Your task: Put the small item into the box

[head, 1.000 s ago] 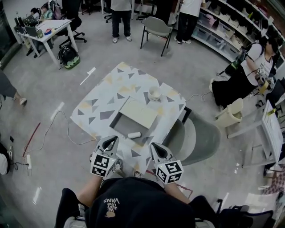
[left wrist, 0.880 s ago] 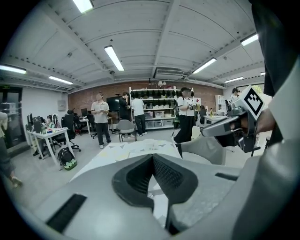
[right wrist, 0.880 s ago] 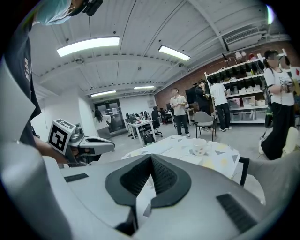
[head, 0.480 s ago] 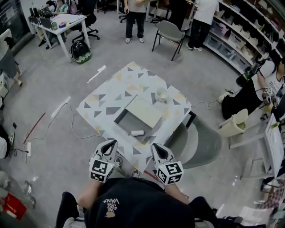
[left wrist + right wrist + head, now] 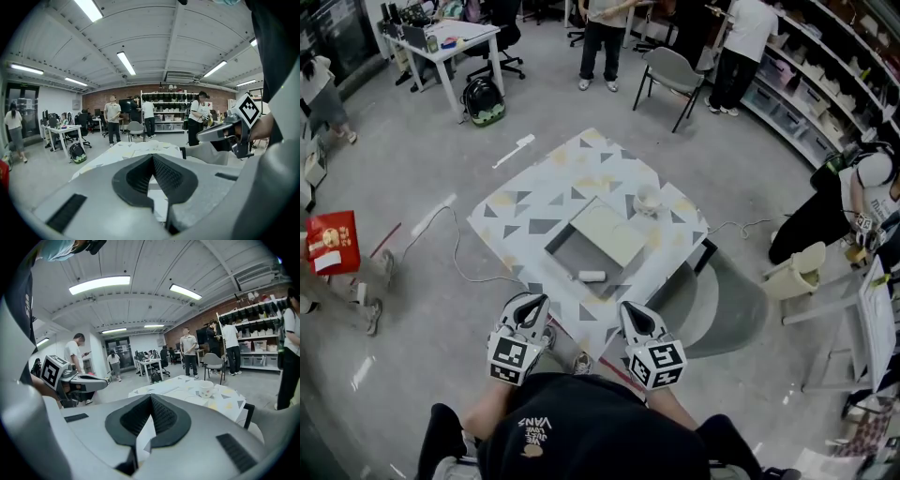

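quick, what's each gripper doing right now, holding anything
Left gripper: closed, nothing between its jaws.
Right gripper: closed, nothing between its jaws.

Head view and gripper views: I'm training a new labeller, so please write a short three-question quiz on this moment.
1. True or false: the left gripper holds the small item.
2. Multiple choice: what stands on the table on the far side of the box from the person? A) a white cup B) a kettle C) a laptop
3. Fill in: the right gripper's jaws are ____.

Key: 1 false, because the item lies on the table by the box and both grippers are empty near the person's body; 2 A; 3 shut.
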{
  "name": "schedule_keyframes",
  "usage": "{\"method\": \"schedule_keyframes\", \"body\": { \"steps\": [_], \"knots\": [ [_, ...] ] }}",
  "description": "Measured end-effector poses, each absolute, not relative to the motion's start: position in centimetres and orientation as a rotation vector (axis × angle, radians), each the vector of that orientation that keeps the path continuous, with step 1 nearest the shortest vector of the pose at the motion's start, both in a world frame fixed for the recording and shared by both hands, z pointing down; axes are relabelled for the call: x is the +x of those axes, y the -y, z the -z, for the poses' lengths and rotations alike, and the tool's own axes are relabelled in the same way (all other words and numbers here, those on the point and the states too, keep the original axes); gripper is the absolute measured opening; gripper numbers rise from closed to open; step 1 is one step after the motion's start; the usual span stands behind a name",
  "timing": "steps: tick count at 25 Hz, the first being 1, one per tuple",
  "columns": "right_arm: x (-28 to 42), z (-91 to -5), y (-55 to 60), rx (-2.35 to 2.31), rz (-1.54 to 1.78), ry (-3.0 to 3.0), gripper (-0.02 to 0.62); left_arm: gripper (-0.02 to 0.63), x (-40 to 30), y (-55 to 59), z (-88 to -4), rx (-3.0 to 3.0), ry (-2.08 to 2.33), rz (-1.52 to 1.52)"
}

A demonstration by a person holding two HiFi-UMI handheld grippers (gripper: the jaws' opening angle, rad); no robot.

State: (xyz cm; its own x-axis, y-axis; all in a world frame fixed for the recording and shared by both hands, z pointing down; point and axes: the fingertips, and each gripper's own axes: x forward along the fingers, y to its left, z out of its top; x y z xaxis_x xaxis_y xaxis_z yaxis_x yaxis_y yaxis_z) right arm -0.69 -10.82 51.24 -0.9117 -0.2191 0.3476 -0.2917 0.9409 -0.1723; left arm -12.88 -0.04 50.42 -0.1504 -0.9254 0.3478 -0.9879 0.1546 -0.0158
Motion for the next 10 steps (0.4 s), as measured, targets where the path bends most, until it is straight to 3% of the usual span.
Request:
{"method": "schedule_keyframes", "body": {
  "steps": [10],
  "knots": [
    [-0.39,-51.57,10.86,0.354,-0.294,2.776,-0.002,0.006,-12.31,-0.13,-50.61,1.848,2.199,-0.340]
  ]
}}
